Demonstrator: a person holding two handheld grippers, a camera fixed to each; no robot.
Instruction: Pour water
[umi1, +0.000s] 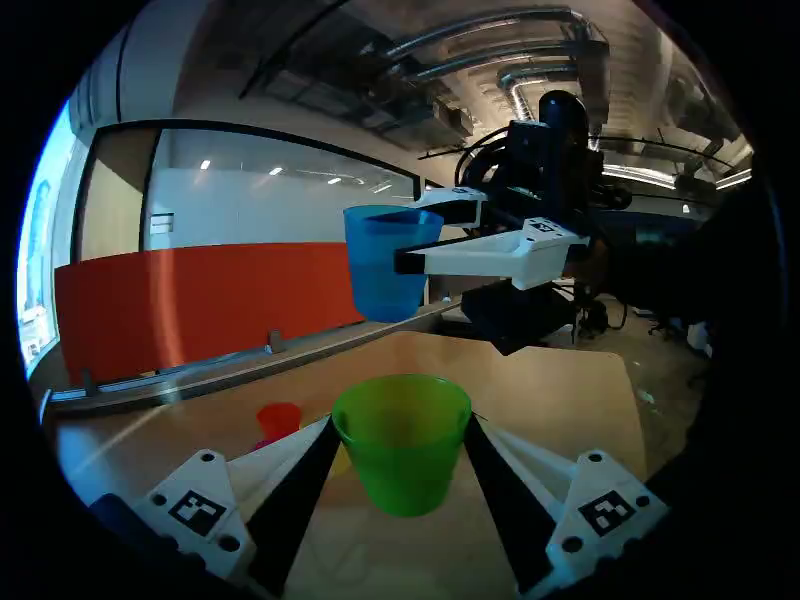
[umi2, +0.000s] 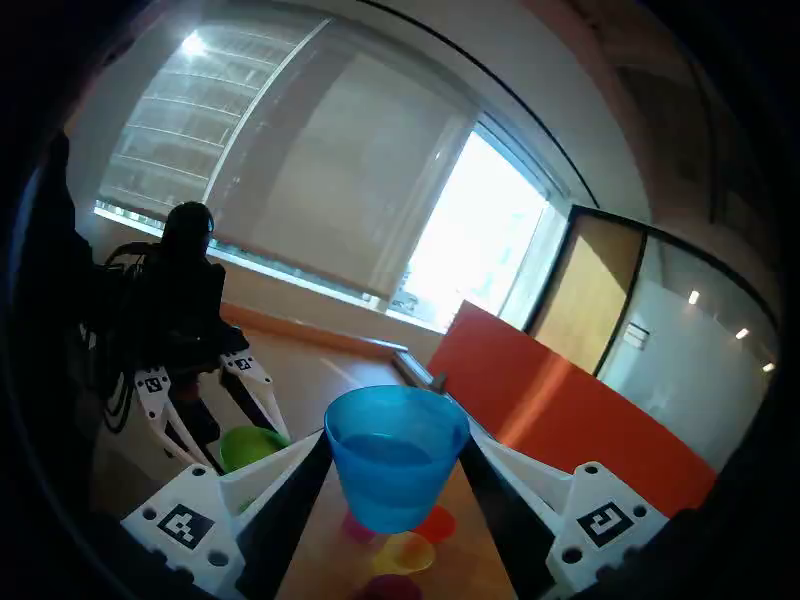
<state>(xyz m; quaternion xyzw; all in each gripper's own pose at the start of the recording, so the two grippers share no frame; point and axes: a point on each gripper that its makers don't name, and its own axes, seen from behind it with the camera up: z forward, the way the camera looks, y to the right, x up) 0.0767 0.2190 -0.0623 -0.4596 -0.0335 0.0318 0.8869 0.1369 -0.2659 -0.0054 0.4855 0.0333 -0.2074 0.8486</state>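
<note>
In the left gripper view my left gripper (umi1: 402, 450) is shut on a green cup (umi1: 402, 440), held upright above the wooden table (umi1: 560, 390). Farther off and higher, my right gripper (umi1: 400, 240) holds a blue cup (umi1: 388, 262) upright. In the right gripper view my right gripper (umi2: 396, 462) is shut on that blue cup (umi2: 396, 455), which has water in it. To the left in this view, my left gripper (umi2: 215, 395) carries the green cup (umi2: 250, 445); a dark-clad person stands behind it.
A red cup (umi1: 279, 418) stands on the table beside a yellow object. Below the blue cup lie red (umi2: 435, 524), yellow (umi2: 404, 552) and pink (umi2: 358, 528) cups. An orange partition (umi1: 200, 300) borders the table's far edge. Office chairs stand at the right.
</note>
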